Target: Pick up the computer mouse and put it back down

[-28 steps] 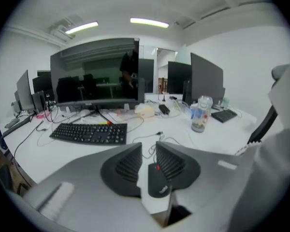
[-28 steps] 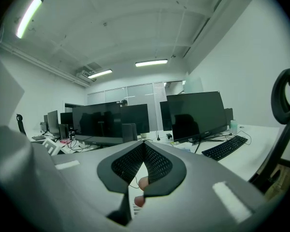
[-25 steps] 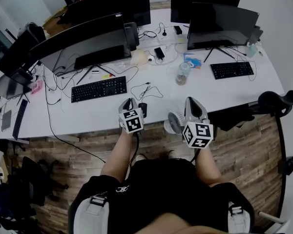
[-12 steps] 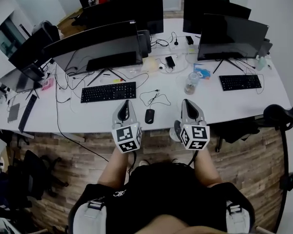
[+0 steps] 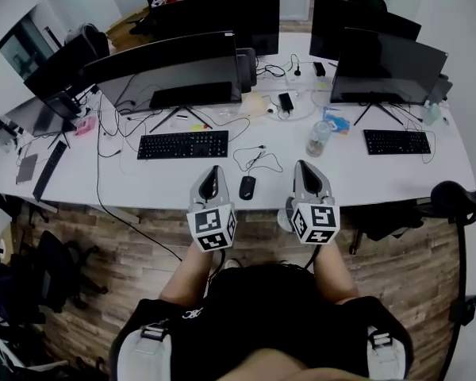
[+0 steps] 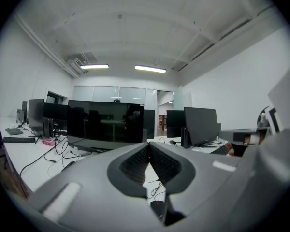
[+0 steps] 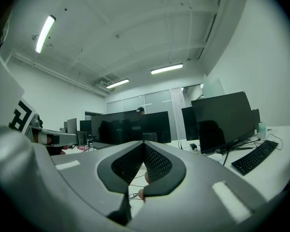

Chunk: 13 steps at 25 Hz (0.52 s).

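Observation:
The black computer mouse [image 5: 247, 186] lies on the white desk [image 5: 143, 181] near its front edge, between my two grippers. In the left gripper view the mouse [image 6: 158, 208] shows low down, just beyond the jaws, with a small red light on it. My left gripper [image 5: 213, 171] hovers a short way left of the mouse, shut and empty, its jaws [image 6: 149, 146] meeting at the tip. On the other side of the mouse, farther off, my right gripper [image 5: 305, 167] is shut too, with nothing held [image 7: 144, 146].
A black keyboard [image 5: 183, 144] and a loose cable [image 5: 254, 159] lie behind the mouse. A clear bottle [image 5: 318, 138] stands to the right, with a second keyboard [image 5: 397, 141] beyond it. Monitors [image 5: 168, 68] line the back. A chair armrest [image 5: 458, 193] juts at the right.
The left gripper has drawn left, away from the mouse it was against, and the mouse now lies free on the desk. The head view has tipped up a little.

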Tool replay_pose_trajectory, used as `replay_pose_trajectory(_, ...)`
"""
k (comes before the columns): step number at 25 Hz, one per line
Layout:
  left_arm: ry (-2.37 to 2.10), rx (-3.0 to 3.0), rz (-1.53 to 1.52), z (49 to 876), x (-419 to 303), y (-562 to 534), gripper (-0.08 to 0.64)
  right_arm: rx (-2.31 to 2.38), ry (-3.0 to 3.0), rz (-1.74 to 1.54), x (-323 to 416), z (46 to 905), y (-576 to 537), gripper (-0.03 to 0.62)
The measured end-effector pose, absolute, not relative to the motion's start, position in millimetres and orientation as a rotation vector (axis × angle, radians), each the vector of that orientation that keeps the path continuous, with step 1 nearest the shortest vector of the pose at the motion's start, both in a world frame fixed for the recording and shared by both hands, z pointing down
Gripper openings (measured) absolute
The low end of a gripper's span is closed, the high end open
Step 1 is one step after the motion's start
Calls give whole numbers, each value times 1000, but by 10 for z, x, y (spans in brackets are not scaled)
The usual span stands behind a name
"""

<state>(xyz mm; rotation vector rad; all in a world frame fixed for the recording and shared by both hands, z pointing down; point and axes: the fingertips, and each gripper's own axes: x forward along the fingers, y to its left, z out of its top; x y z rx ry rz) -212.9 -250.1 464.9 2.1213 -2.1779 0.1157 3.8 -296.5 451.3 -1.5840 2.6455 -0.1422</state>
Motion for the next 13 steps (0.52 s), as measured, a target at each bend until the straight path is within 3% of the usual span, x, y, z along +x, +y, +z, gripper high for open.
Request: replay_pose_trajectory(13,-2219,2083,131,4665,-2037,-2364,54,-1563,2658,-96,169,4507,-2906,-2)
